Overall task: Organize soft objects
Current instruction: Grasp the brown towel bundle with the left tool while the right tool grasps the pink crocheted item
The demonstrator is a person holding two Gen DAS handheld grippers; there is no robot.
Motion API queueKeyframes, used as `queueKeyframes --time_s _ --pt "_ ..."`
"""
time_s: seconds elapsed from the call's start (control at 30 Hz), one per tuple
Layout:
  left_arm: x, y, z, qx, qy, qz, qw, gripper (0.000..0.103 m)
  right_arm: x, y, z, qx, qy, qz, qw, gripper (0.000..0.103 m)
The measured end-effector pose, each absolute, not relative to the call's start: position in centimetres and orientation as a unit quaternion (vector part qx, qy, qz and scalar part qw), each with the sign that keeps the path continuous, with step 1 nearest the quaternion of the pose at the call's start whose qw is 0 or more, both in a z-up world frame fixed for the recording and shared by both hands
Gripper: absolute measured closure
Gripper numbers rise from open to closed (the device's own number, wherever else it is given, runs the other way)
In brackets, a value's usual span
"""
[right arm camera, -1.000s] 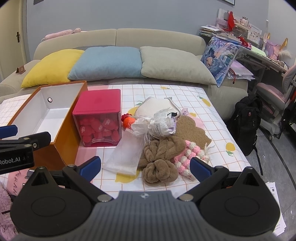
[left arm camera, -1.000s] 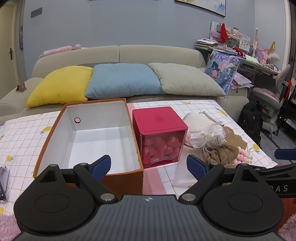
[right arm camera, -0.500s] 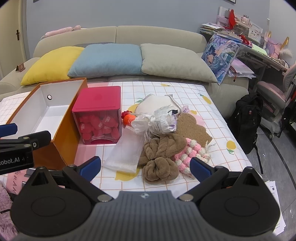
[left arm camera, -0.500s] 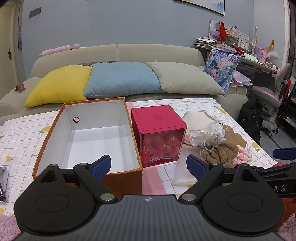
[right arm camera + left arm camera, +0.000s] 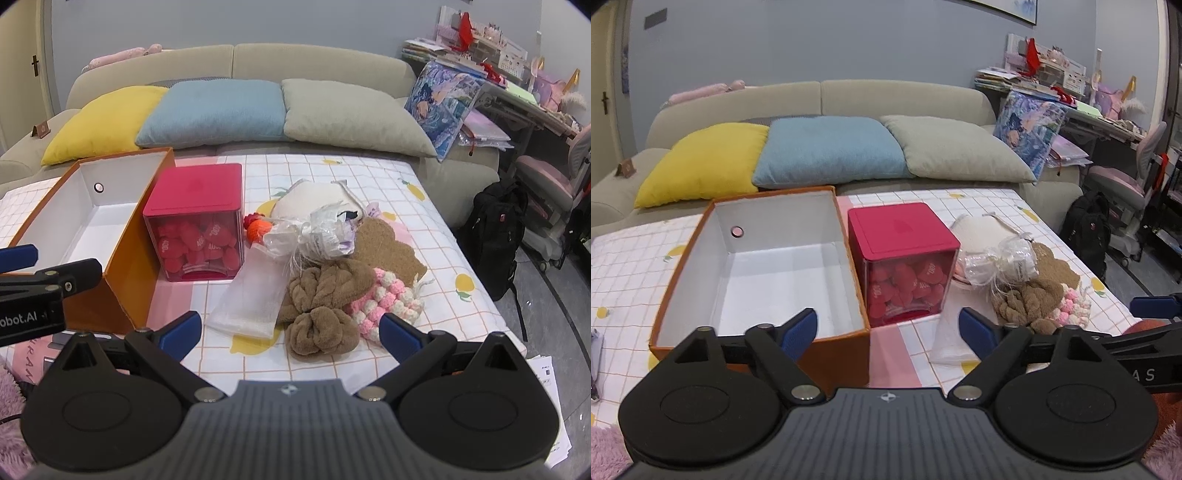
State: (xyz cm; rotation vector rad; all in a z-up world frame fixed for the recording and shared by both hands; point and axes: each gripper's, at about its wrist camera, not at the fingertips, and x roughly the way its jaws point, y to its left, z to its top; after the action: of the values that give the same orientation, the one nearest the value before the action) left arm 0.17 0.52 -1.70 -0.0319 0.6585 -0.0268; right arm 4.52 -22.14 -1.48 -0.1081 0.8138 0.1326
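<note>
An open orange box (image 5: 761,332) with a white inside stands on the checked tablecloth, also in the right wrist view (image 5: 129,288). Right of it lies a pile of soft things: a brown knotted cloth (image 5: 325,299), a pink-and-white knit piece (image 5: 388,299), a white mesh pouch (image 5: 251,299), a crinkled plastic bundle (image 5: 321,236), a cream pouch (image 5: 306,199) and a flat brown cloth (image 5: 388,247). My left gripper (image 5: 888,326) is open and empty near the box's front edge. My right gripper (image 5: 290,328) is open and empty, just before the brown cloth.
A red-lidded clear cube (image 5: 905,258) of red hearts stands between box and pile. A small orange-red toy (image 5: 256,227) lies beside it. A sofa with yellow, blue and grey cushions (image 5: 827,147) is behind the table. A black backpack (image 5: 495,229) sits on the floor right.
Both grippers have moved slightly forward and up over the table; the view of the pile has come a little closer. Both stay open and empty.
</note>
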Motion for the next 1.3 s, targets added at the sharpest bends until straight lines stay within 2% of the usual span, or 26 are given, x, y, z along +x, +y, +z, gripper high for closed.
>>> queueKeyframes --time_s 0.1,0.23,0.33,0.47,0.57,0.8,0.9,1.03,1.17,1.27,1.3 --pt "0.8 0.3 -1.7 -0.012 0.337 -0.036 0.941 0.015 5.1 -22.7 -1.7 -0.046 0.406 0.065 0.91 0.004" --pt "2.1 -0.4 -1.8 -0.011 0.354 -0.089 0.931 0.029 6.5 -24.0 -2.3 -0.03 0.431 0.057 0.9 0.027" --pt "3.7 -1.0 -2.0 -0.019 0.376 -0.118 0.919 0.039 7.5 -25.1 -2.8 -0.022 0.444 0.053 0.894 0.034" --pt "5.8 -2.4 -2.4 -0.033 0.395 -0.165 0.903 0.042 8.7 -26.4 -3.5 -0.03 0.453 0.042 0.89 0.047" --pt "7.7 -3.6 -2.9 -0.061 0.416 -0.198 0.885 0.042 10.1 -28.2 -4.5 -0.018 0.478 0.039 0.877 0.051" --pt "12.1 -7.8 -5.9 -0.108 0.476 -0.219 0.845 0.042 12.2 -30.6 -5.6 -0.121 0.473 0.064 0.87 0.052" --pt "13.2 -9.2 -7.2 -0.123 0.502 -0.203 0.832 0.039 12.9 -31.3 -6.7 -0.178 0.461 0.1 0.864 0.051" --pt "14.8 -10.4 -9.1 -0.148 0.548 -0.17 0.805 0.036 13.8 -31.8 -8.6 -0.233 0.454 0.141 0.848 0.037" --pt "15.8 -11.2 -10.0 -0.151 0.572 -0.142 0.794 0.034 14.8 -32.1 -9.9 -0.254 0.45 0.178 0.837 0.037" --pt "16.5 -11.9 -10.9 -0.15 0.585 -0.122 0.788 0.033 15.5 -31.9 -10.4 -0.275 0.434 0.191 0.837 0.028" --pt "16.7 -12.2 -11.1 -0.151 0.59 -0.119 0.784 0.03 15.8 -31.8 -10.7 -0.279 0.433 0.196 0.835 0.028"
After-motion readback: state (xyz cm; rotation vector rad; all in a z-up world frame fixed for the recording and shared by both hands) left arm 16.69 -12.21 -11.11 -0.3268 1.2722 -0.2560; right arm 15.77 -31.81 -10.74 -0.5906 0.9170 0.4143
